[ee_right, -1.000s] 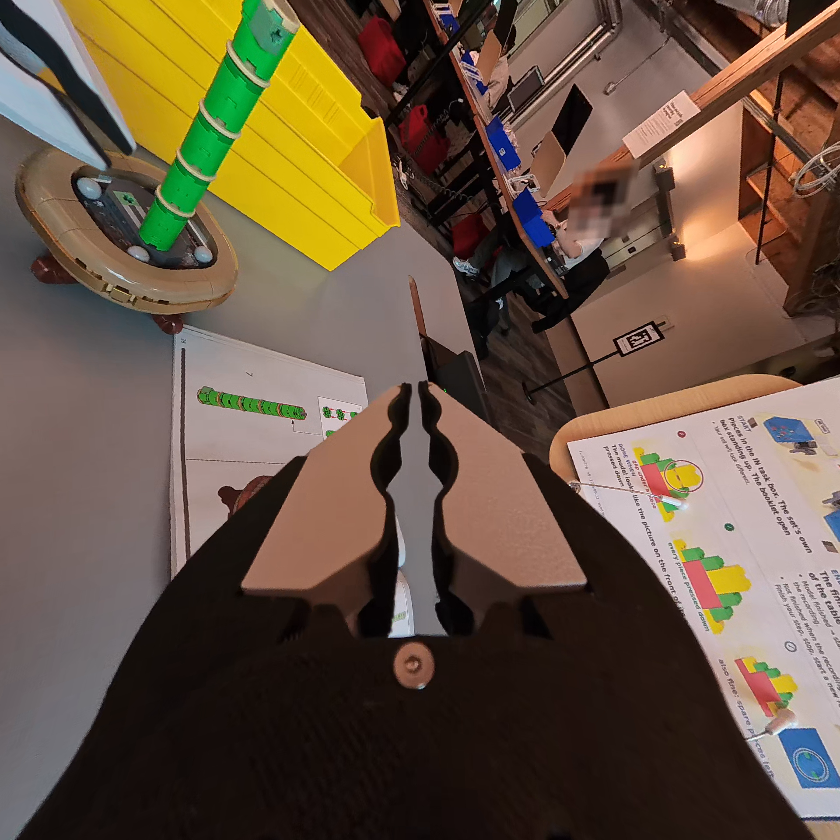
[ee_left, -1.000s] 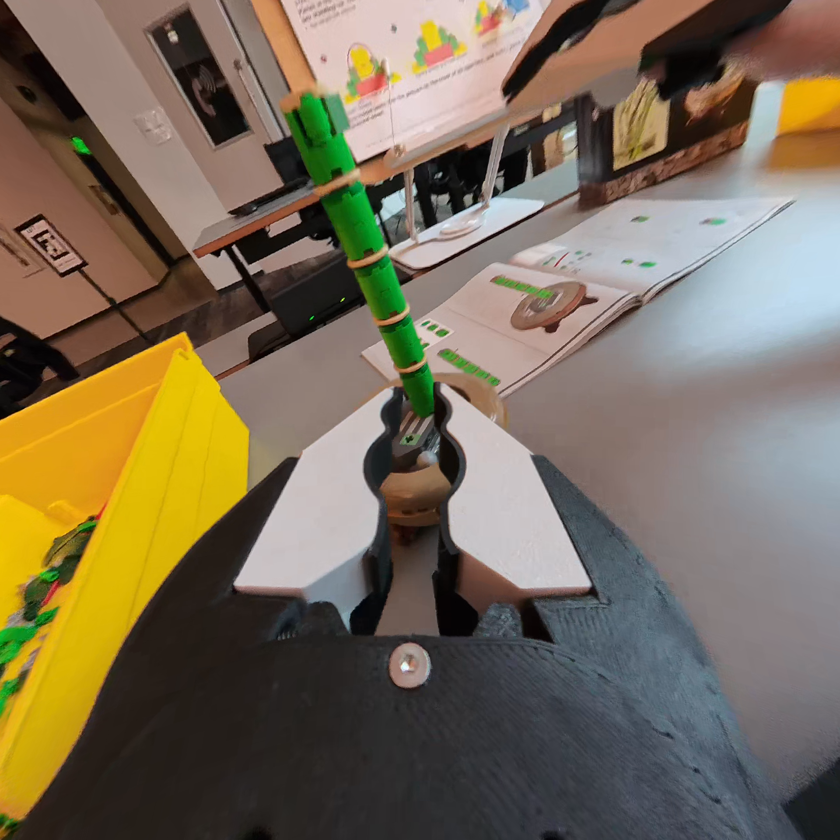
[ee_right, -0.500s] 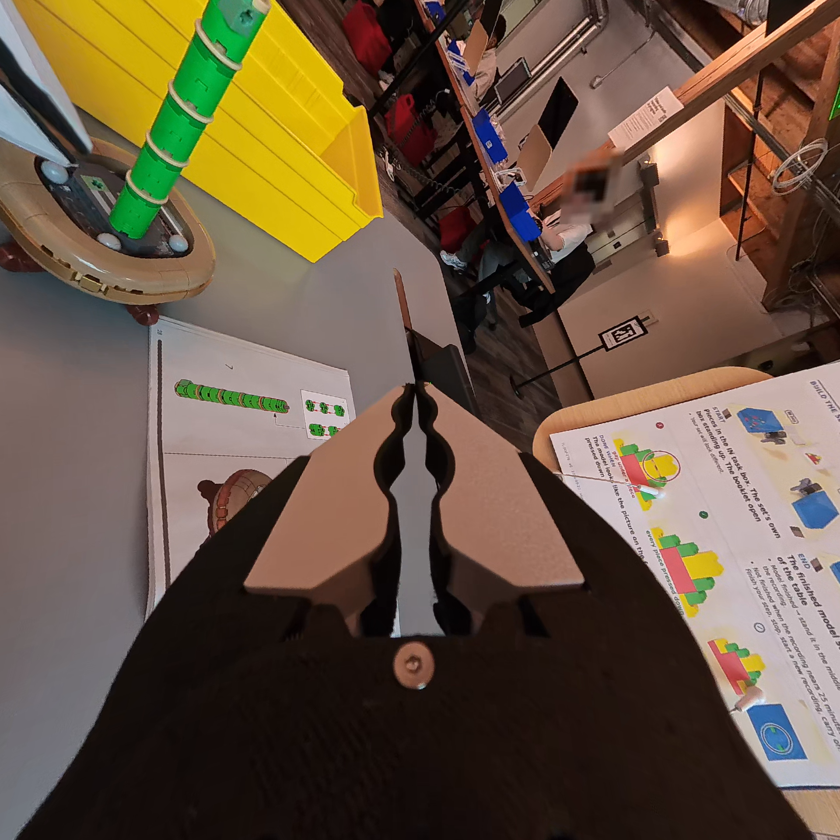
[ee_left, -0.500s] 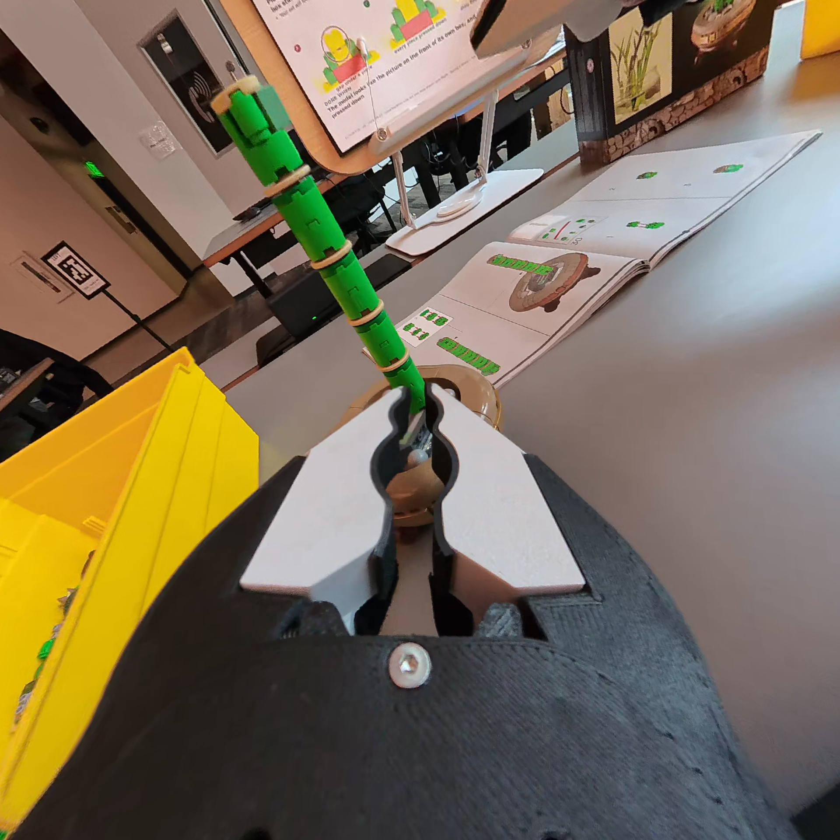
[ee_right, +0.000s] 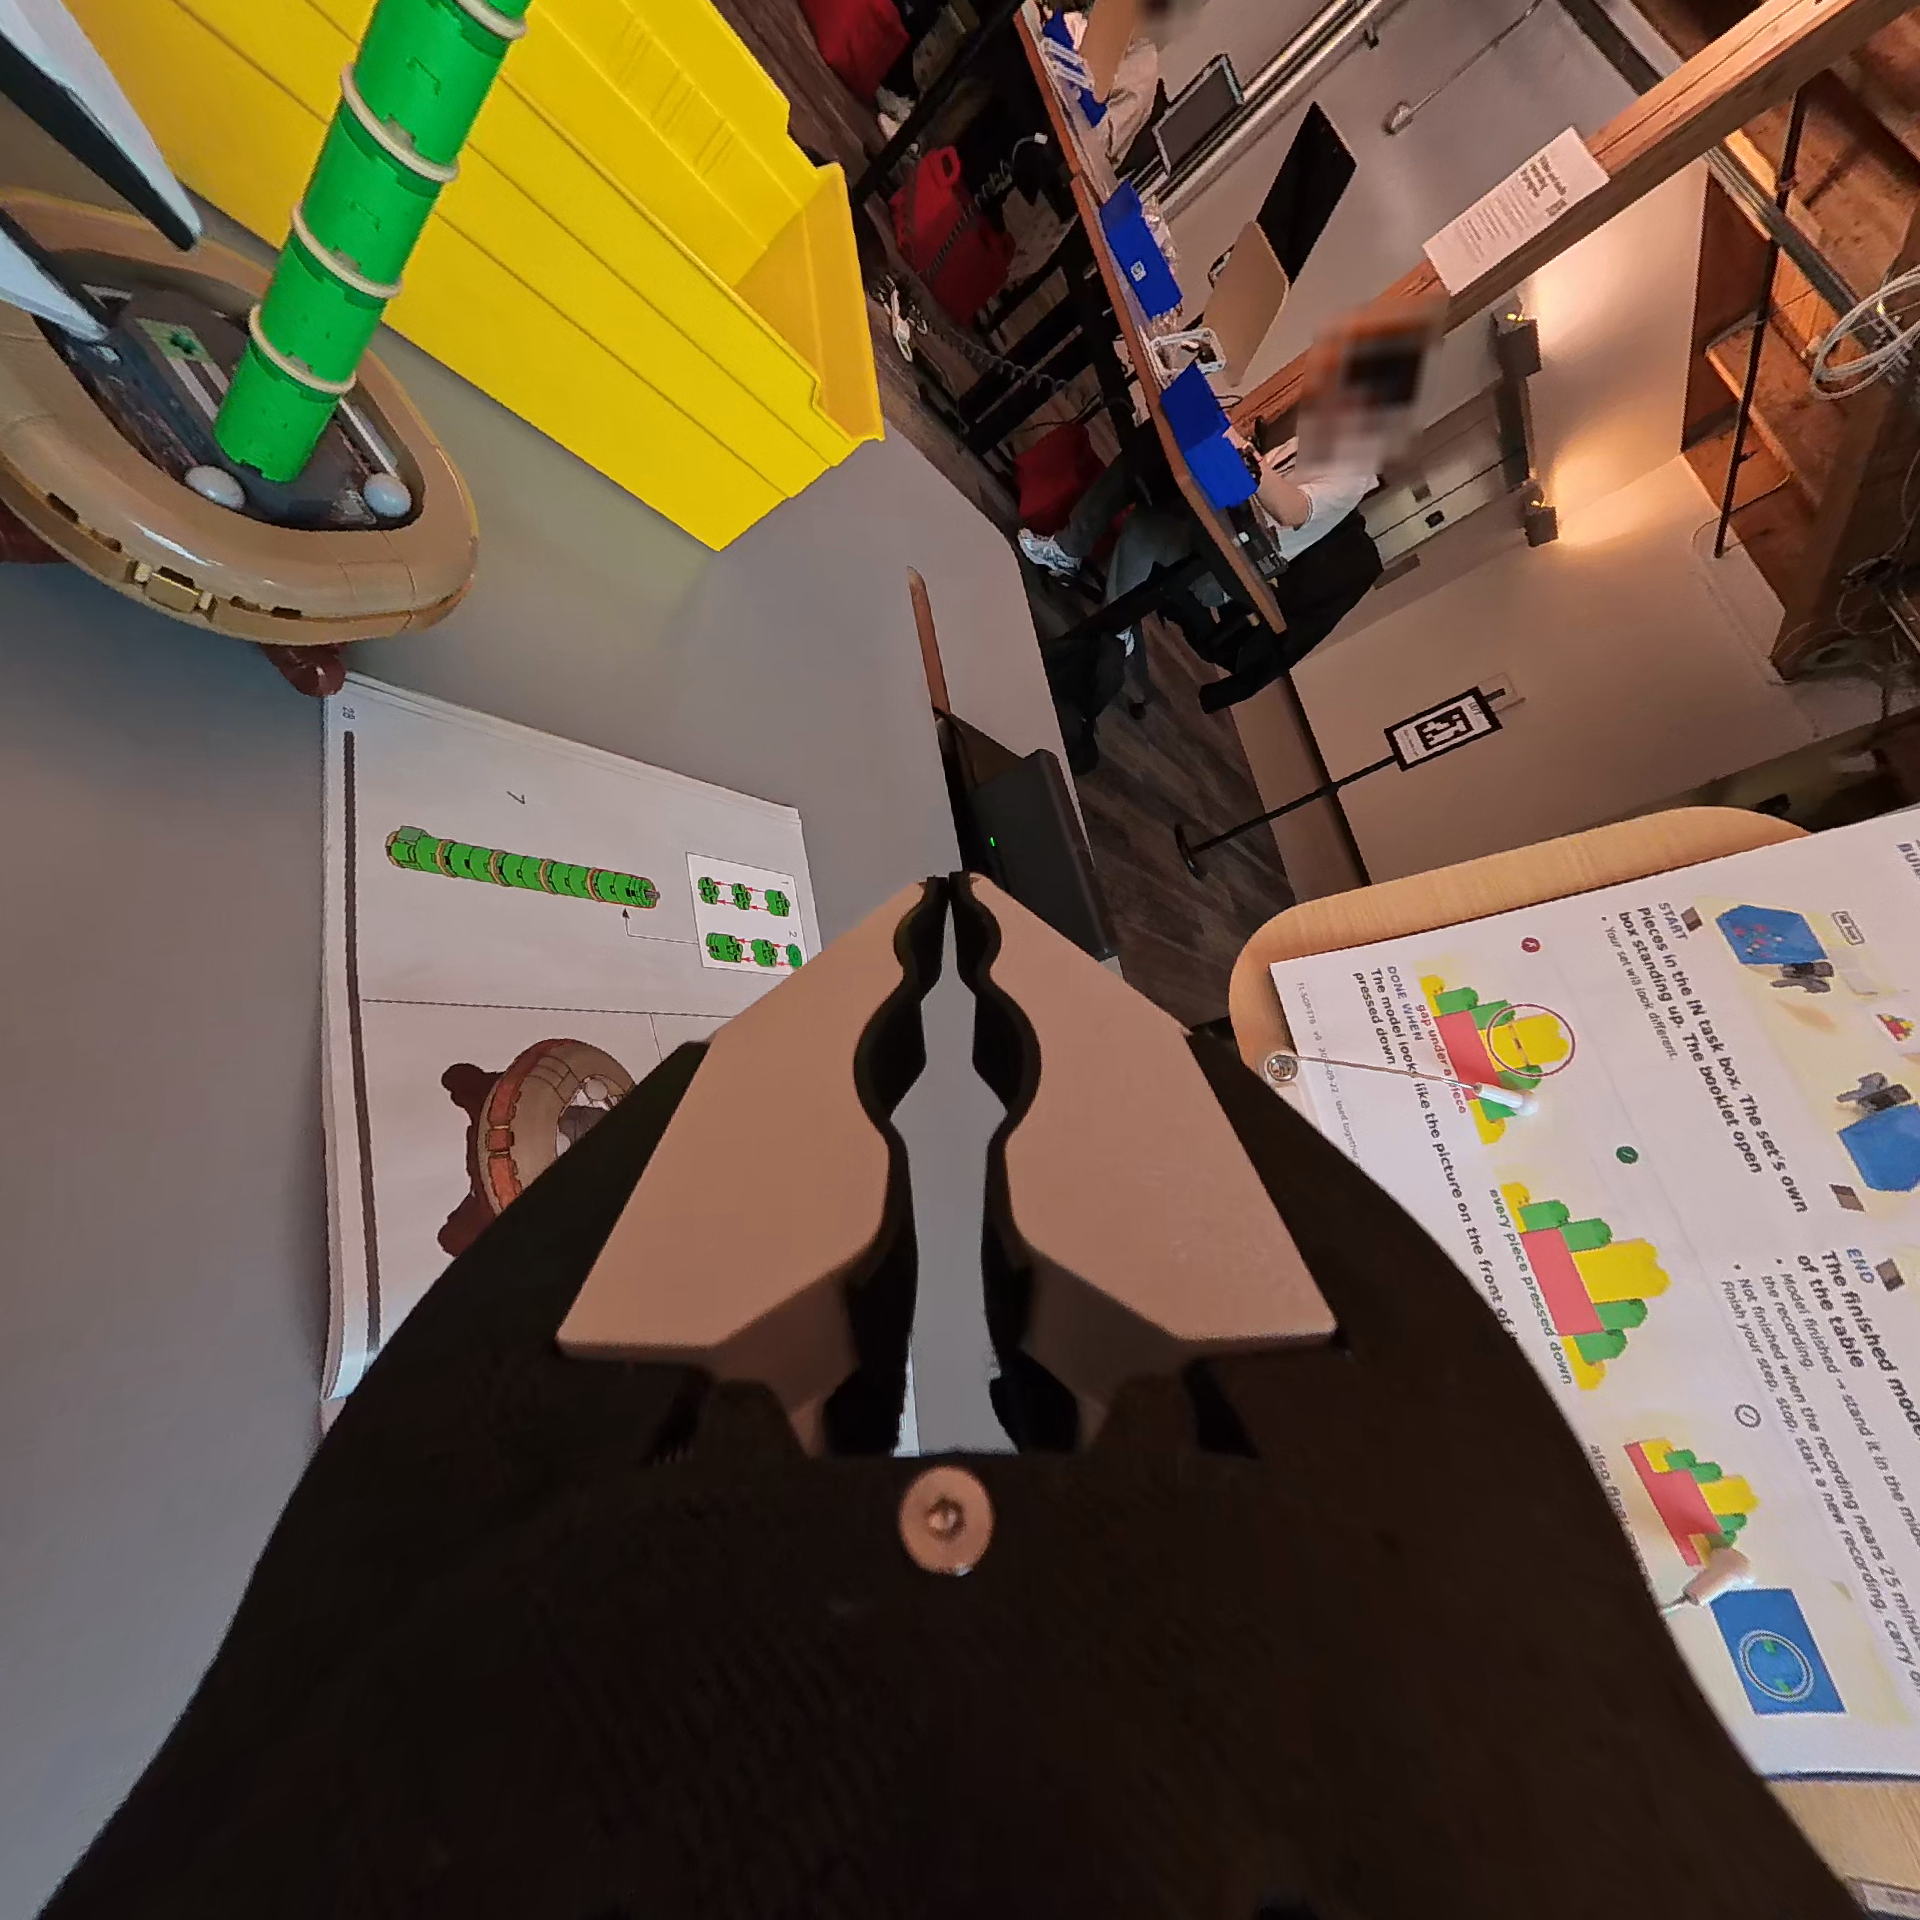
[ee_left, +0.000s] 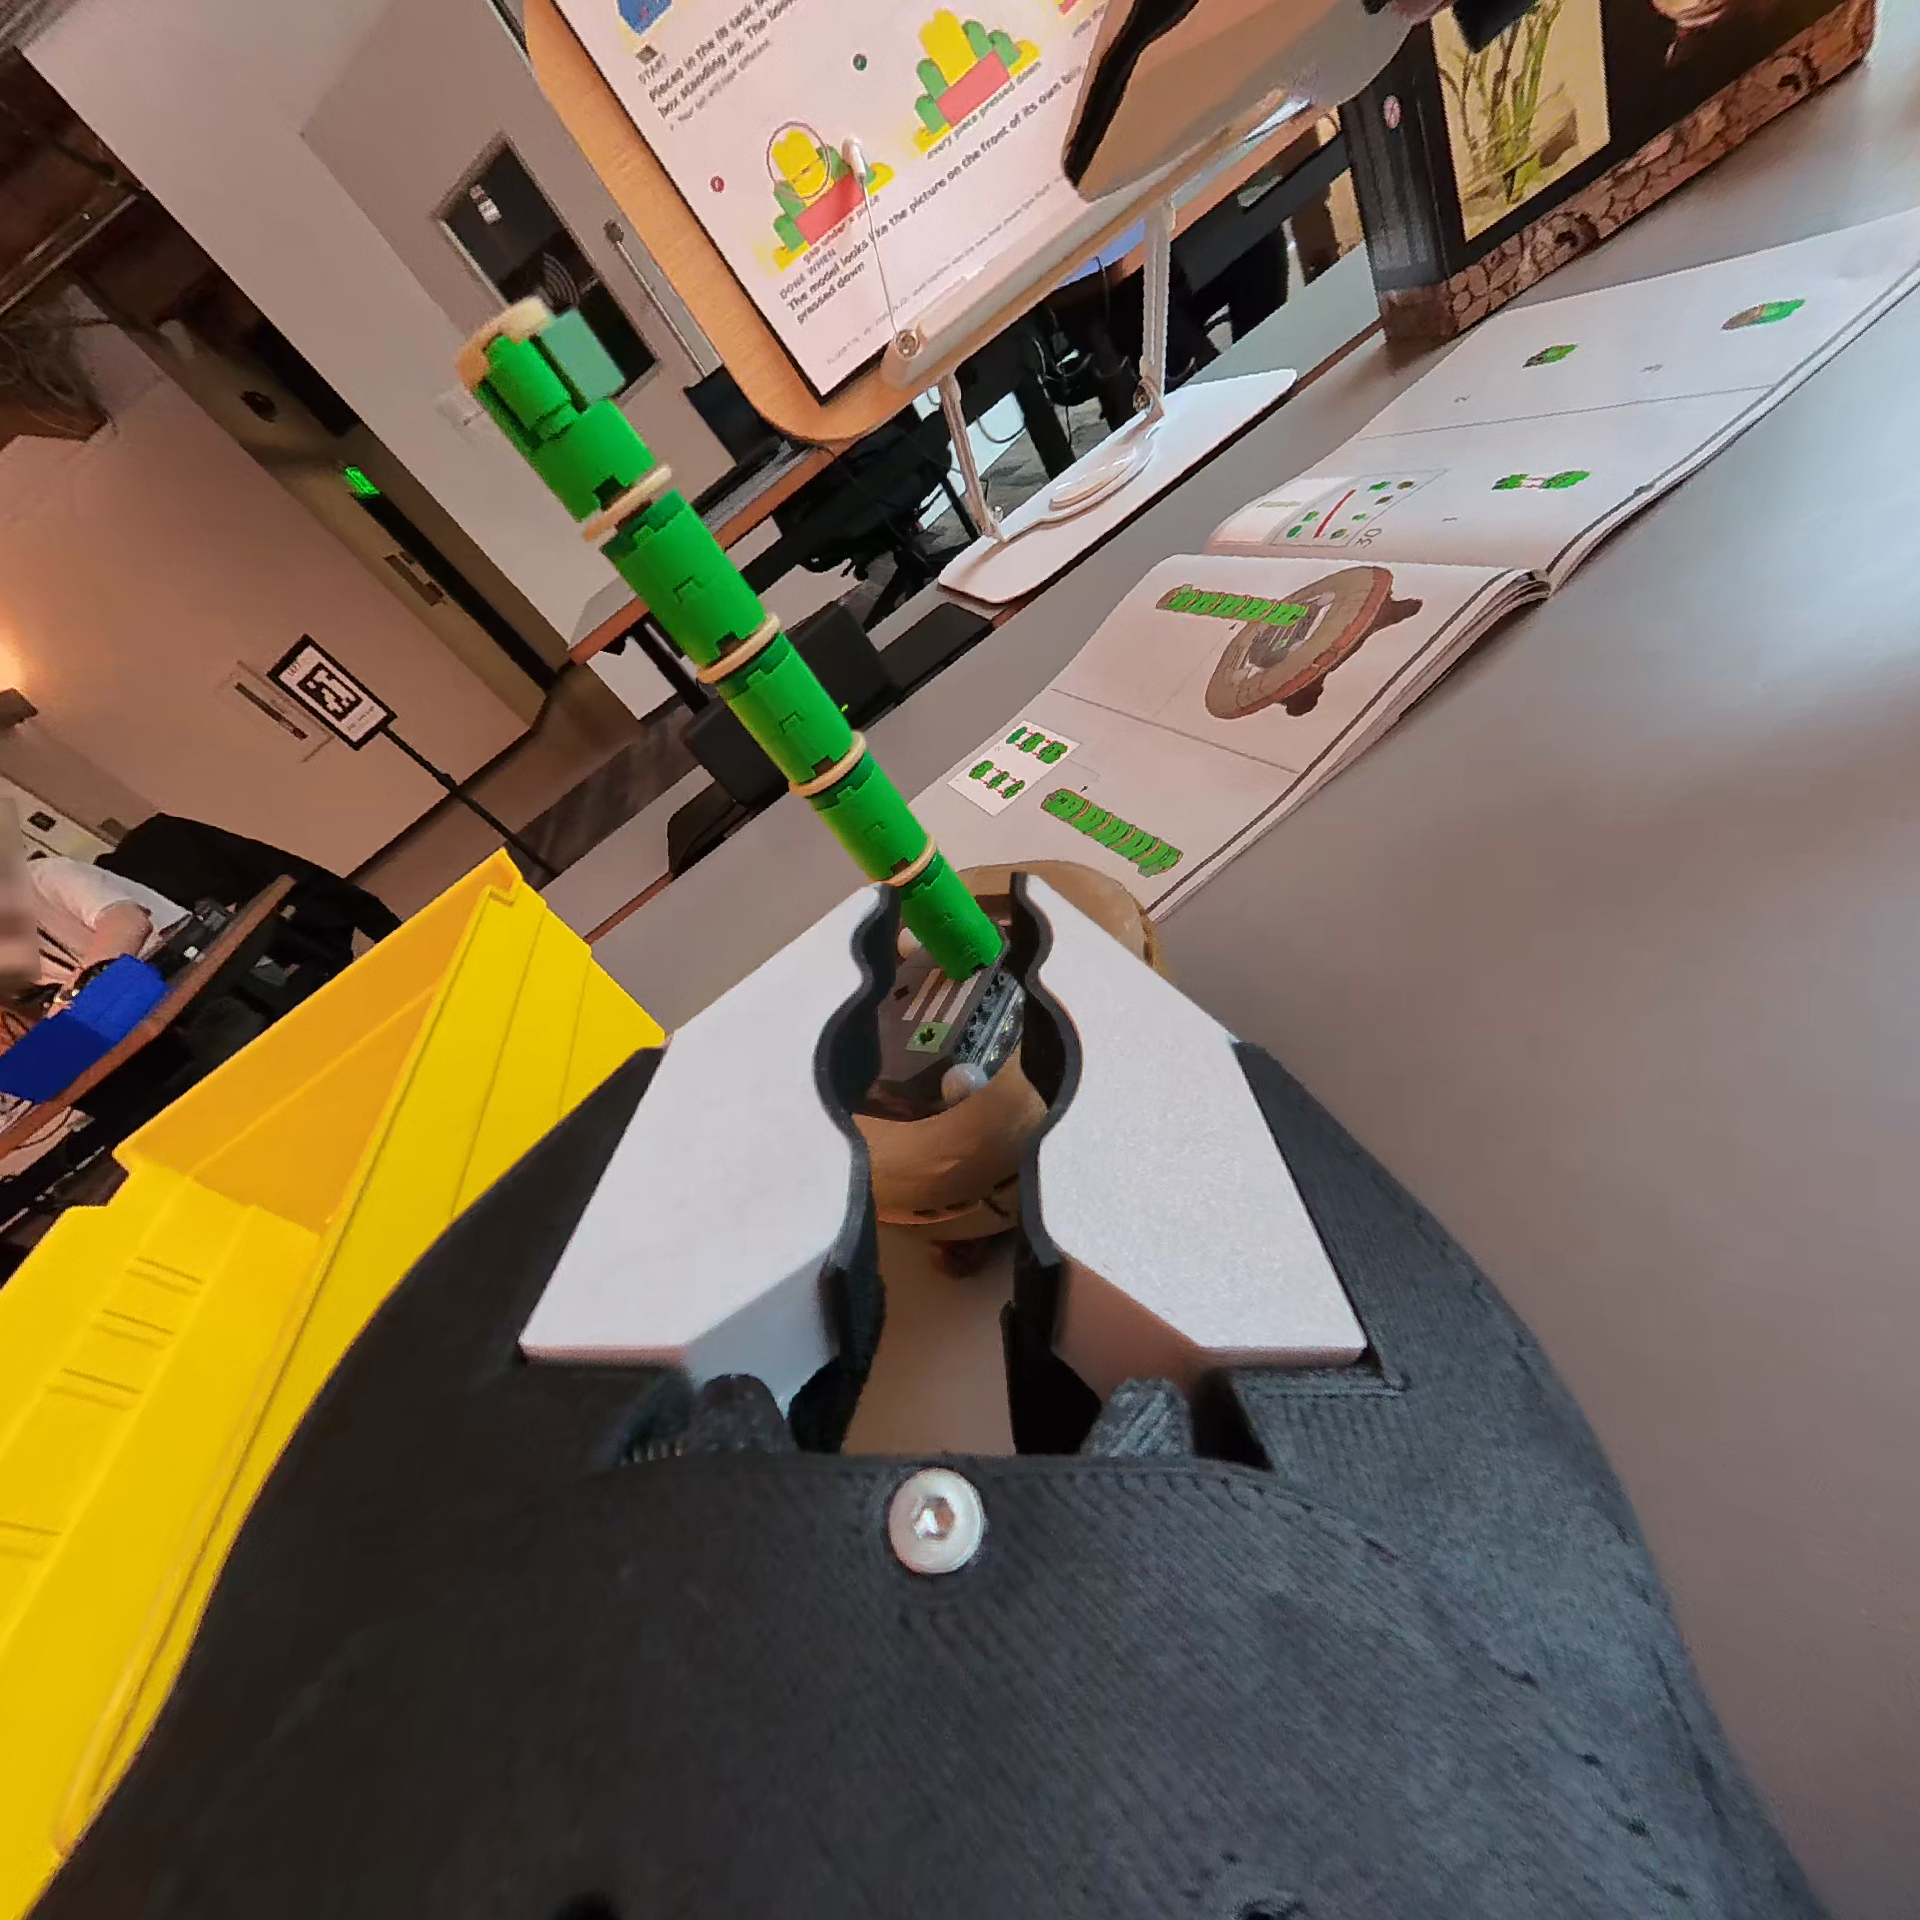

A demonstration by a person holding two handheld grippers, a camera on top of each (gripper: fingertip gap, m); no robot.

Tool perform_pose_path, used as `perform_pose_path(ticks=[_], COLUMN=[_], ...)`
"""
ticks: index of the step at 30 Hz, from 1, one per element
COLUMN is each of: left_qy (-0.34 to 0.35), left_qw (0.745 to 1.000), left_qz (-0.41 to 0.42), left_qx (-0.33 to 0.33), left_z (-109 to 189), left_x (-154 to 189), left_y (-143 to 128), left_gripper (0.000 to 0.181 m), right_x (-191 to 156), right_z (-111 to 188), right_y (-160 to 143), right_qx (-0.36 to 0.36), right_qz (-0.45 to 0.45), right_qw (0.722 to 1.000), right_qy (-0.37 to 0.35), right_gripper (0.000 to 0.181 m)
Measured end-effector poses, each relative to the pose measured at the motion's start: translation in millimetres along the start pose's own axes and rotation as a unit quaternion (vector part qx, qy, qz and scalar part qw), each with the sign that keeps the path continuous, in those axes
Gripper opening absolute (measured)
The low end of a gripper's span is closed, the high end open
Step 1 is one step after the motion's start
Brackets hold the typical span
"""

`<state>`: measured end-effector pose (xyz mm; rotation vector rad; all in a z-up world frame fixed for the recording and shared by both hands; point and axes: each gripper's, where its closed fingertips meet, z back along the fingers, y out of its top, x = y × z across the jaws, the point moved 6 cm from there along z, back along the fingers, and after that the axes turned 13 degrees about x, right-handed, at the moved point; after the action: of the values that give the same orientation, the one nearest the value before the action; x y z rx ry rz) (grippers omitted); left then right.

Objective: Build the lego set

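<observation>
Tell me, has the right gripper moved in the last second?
Yes. In its own view the open booklet and round tan base loom larger and nearer, so the right gripper has moved toward them.

Green stalk (ee_right: 343,239) top cut off by frame edge; tan base (ee_left: 940,1164) mostly hidden behind left gripper (ee_left: 951,935) fingers.

My left gripper (ee_left: 951,914) has opened wider around the tan base (ee_left: 961,1153). My right gripper (ee_right: 951,899) has closed to touching tips and drawn nearer the green stalk (ee_right: 343,249).

Grey table (ee_left: 1558,1039), pale walls (ee_left: 208,582), dark wooden floor (ee_right: 1153,831)
</observation>
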<state>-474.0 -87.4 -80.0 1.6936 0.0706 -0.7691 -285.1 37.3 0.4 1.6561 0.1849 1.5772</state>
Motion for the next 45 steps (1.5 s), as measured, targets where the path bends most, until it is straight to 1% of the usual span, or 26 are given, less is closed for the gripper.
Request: perform_pose_path(ticks=[6, 22, 38, 40, 43, 45], left_qy=[0.007, 0.010, 0.009, 0.006, -0.005, 0.000], left_qw=[1.000, 1.000, 1.000, 1.000, 0.998, 0.998], left_qz=[0.001, 0.020, 0.019, 0.017, 0.009, 0.001], left_qx=[0.006, 0.014, 0.016, 0.021, 0.063, 0.061], left_z=[0.5, 2.1, 2.5, 2.8, 5.8, 5.9], left_x=[-1.4, -3.8, -3.5, -2.7, 1.9, 1.7], left_y=[2.1, 3.7, 4.4, 6.1, 18.2, 18.0], left_gripper=[0.018, 0.014, 0.012, 0.012, 0.009, 0.008], right_x=[3.1, 1.2, -2.0, -1.8, -1.6, -1.4], right_z=[2.1, 0.6, -1.6, -1.5, -1.4, -1.5], right_y=[2.6, -0.2, -2.7, -2.5, -2.6, -3.5], right_qx=[0.007, 0.002, -0.004, -0.003, -0.003, -0.005], right_qz=[0.000, 0.003, 0.003, 0.003, 0.003, 0.001], right_qw=[1.000, 1.000, 1.000, 1.000, 1.000, 1.000], right_qy=[-0.008, -0.001, 0.008, 0.008, 0.008, 0.008], right_gripper=[0.001, 0.001, 0.001, 0.001, 0.001, 0.001])
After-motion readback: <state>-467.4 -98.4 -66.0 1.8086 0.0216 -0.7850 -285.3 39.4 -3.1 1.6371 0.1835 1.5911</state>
